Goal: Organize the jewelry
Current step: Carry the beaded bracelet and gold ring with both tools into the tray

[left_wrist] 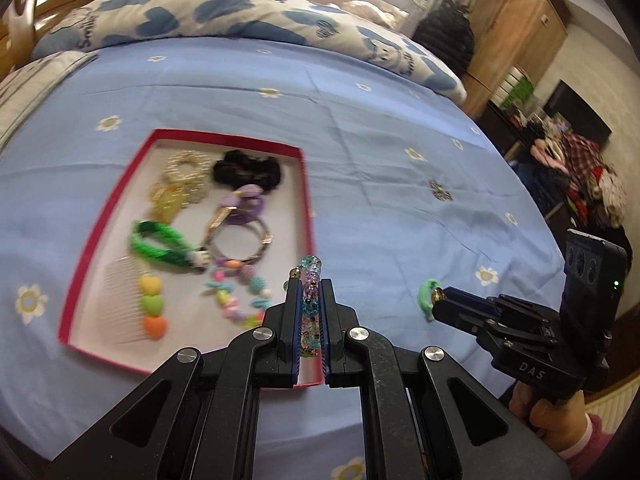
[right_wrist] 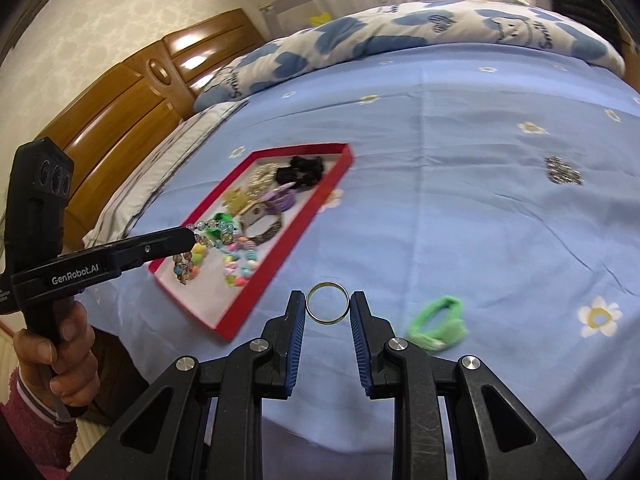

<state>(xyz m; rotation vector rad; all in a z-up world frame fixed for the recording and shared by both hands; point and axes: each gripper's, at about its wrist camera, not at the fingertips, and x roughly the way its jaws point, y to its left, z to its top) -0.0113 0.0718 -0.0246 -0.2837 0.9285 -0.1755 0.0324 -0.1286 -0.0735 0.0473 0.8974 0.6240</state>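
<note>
A red-rimmed tray (left_wrist: 105, 216) (right_wrist: 320, 204) lies on the blue bedsheet, holding hair ties, bangles, a green cord loop, a comb and bead strings. My left gripper (left_wrist: 310, 286) (right_wrist: 191, 233) is shut on a bead bracelet (left_wrist: 311, 300) (right_wrist: 208, 236) of clear, blue and purple beads, held over the tray's near right corner. My right gripper (right_wrist: 328, 300) (left_wrist: 438, 295) is shut on a thin metal ring (right_wrist: 327, 303), pinched upright between its blue pads, above the sheet to the right of the tray. A green hair tie (right_wrist: 438, 322) (left_wrist: 426, 294) lies on the sheet beside the right gripper.
A sparkly brooch-like piece (right_wrist: 563, 171) (left_wrist: 440, 191) lies on the sheet far right of the tray. A blue-and-white duvet (left_wrist: 240, 16) is bunched along the far side of the bed, a wooden headboard (right_wrist: 120, 104) at the left. A person's hands in pink sleeves (right_wrist: 24, 416) hold both grippers.
</note>
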